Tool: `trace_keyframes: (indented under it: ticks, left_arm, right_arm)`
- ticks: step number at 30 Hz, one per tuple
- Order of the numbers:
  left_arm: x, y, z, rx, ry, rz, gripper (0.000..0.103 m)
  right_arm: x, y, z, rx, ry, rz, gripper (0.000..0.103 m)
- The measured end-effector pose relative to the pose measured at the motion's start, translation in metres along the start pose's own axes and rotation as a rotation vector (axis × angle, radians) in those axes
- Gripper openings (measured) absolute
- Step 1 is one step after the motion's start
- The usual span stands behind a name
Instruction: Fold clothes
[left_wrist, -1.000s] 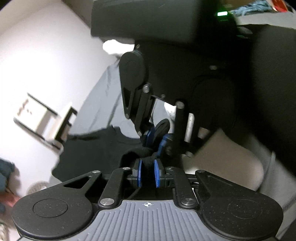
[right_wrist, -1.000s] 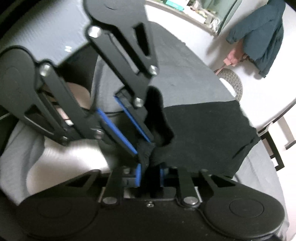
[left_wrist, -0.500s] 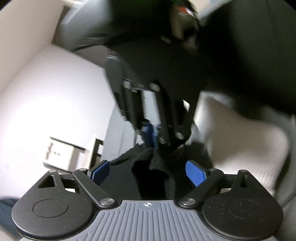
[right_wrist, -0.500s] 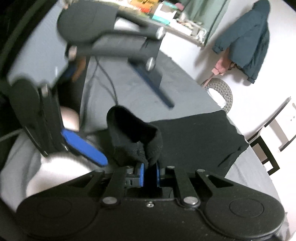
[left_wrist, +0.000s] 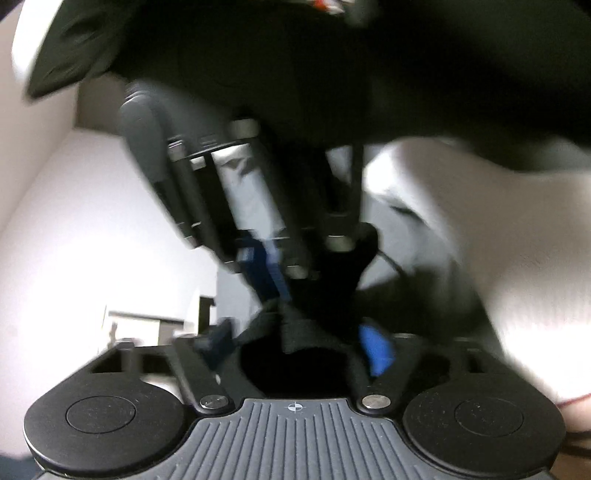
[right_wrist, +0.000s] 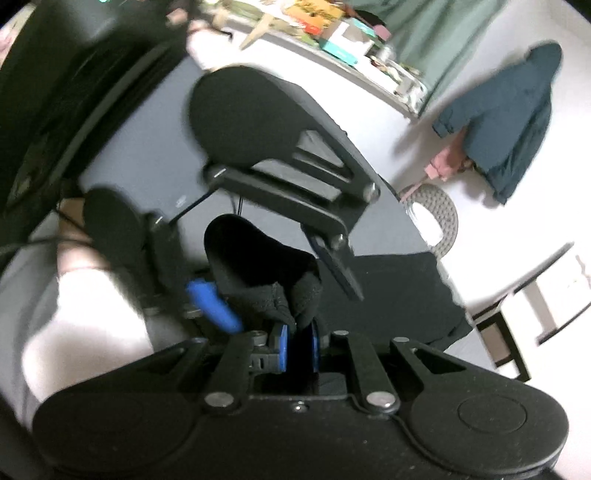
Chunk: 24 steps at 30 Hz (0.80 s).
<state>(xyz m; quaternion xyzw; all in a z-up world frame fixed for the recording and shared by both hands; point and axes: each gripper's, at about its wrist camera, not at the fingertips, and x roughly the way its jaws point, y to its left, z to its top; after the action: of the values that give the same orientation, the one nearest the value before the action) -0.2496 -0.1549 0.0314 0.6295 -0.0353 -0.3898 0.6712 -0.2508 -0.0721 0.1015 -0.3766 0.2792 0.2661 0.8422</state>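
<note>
Black knit cloth is pinched between the blue pads of the right gripper (right_wrist: 298, 341), whose fingers stand almost together, clamped on a bunched fold of the black garment (right_wrist: 391, 295). From that fold the rest of the garment runs away flat over the grey worktop (right_wrist: 147, 162), towards the worktop's far edge. The left gripper (left_wrist: 299, 349) has its blue-tipped fingers set wide apart; the bunched fold sits in the gap between them, and motion blur hides whether either pad touches it. In the right wrist view the left gripper shows above and left of the fold, its fingers likewise spread to either side of it. A white sleeve (right_wrist: 85, 325) lies left of the fold, close to the left gripper. Past the worktop's far edge, against a white wall, a dark teal jacket (right_wrist: 513, 122) hangs over something pink, and a perforated round stool (right_wrist: 439, 218) stands below it. A dark-framed chair (right_wrist: 524, 317) stands right of the worktop's edge. Behind the worktop, a shelf crowded with colourful boxes (right_wrist: 332, 33) runs beside a green curtain (right_wrist: 436, 37).
</note>
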Motion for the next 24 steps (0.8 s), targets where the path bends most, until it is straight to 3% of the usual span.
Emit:
trace_keyframes:
  ticks: [1, 5, 8, 10, 12, 14, 15, 18, 22, 24]
  left_arm:
    - [0.001, 0.003, -0.001, -0.009, 0.000, -0.004, 0.046]
    - [0.004, 0.008, -0.005, -0.014, 0.006, -0.026, 0.036]
    - [0.005, 0.014, -0.007, -0.074, 0.019, -0.056, 0.024]
    - [0.006, 0.022, -0.010, -0.165, 0.018, -0.077, 0.018]
    - [0.009, 0.031, -0.016, -0.248, 0.025, -0.074, 0.015]
    - [0.012, 0.041, -0.021, -0.320, 0.024, -0.074, 0.015]
    - [0.014, 0.045, -0.023, -0.357, 0.023, -0.074, 0.014]
    - [0.015, 0.056, -0.035, -0.412, 0.010, -0.078, 0.014]
    - [0.003, 0.049, -0.031, -0.397, -0.001, -0.082, 0.014]
    - [-0.009, 0.040, -0.025, -0.380, -0.006, -0.082, 0.014]
  right_arm:
    - [0.000, 0.001, 0.000, -0.011, 0.001, -0.004, 0.013]
    - [0.002, 0.003, 0.002, -0.056, 0.003, -0.021, 0.013]
    - [0.003, 0.005, 0.003, -0.081, 0.005, -0.034, 0.015]
    - [0.001, 0.006, 0.001, -0.053, 0.009, -0.044, 0.020]
    - [0.000, 0.009, -0.002, -0.035, 0.024, -0.061, 0.047]
    - [0.000, 0.014, -0.007, -0.027, 0.044, -0.084, 0.061]
    - [0.001, 0.017, -0.008, -0.034, 0.053, -0.100, 0.064]
    - [0.008, 0.024, -0.013, -0.066, 0.077, -0.163, 0.066]
    - [0.020, 0.026, -0.019, -0.130, 0.095, -0.231, 0.061]
    - [0.024, 0.021, -0.019, -0.131, 0.102, -0.221, 0.036]
